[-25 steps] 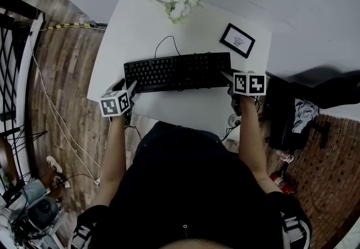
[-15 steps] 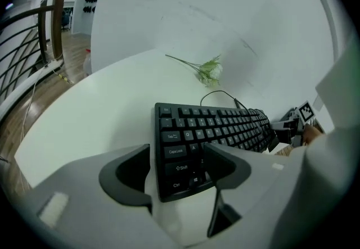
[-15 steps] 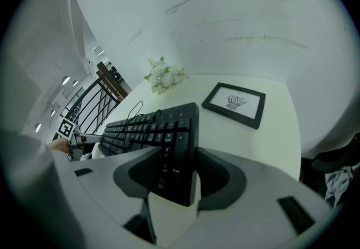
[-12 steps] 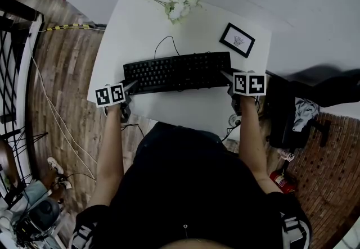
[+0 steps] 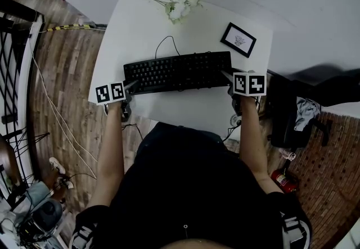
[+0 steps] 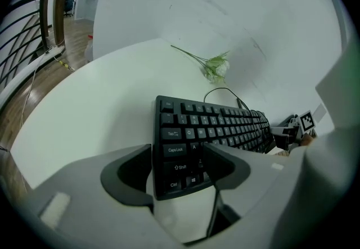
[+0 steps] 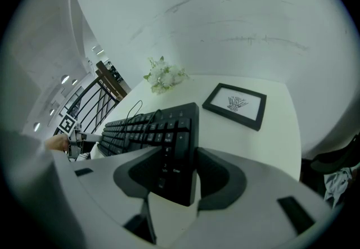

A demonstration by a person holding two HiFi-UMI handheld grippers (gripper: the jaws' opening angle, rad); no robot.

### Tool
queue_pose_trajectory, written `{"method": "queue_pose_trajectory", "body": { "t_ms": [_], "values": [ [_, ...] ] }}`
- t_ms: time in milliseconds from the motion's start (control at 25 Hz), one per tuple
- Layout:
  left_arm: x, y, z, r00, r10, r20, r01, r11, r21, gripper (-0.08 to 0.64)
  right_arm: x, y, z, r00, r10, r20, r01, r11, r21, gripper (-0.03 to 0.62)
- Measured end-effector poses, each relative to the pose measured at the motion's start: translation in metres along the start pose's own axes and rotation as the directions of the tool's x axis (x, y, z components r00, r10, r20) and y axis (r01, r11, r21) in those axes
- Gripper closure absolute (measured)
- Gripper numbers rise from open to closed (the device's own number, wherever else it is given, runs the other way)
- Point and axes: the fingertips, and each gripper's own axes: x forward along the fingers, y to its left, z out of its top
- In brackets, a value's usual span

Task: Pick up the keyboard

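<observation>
The head view shows the keyboard point(image 5: 177, 72) lying flat across the white counter point(image 5: 140, 23), with a flower sprig point(image 5: 180, 5) and a framed picture point(image 5: 238, 40) behind it and wood floor point(image 5: 62, 68) alongside. Only the gripper views show the jaws. The left gripper point(image 6: 177, 158) has just been closing a little, but its jaws are still apart around the Ctrl-Shift corner. The right gripper point(image 7: 179, 155) stands with its jaws apart around the number-pad end.

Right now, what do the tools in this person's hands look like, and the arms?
The left gripper and right gripper match: pale grey bodies, each with two curved dark-padded jaws. Each carries a white cube printed with black square markers. The arms are bare below a dark top.
</observation>
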Motion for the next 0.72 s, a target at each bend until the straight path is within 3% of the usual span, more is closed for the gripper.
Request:
{"method": "queue_pose_trajectory", "body": {
  "t_ms": [720],
  "values": [
    [-0.0008,0.0008,-0.0002,1.000,0.008,-0.002,-0.008,0.999,-0.040,0.282,-0.0024,0.0031,0.0052,1.000,-0.009,0.020,0.009,1.000,-0.007,0.394]
  ]
}}
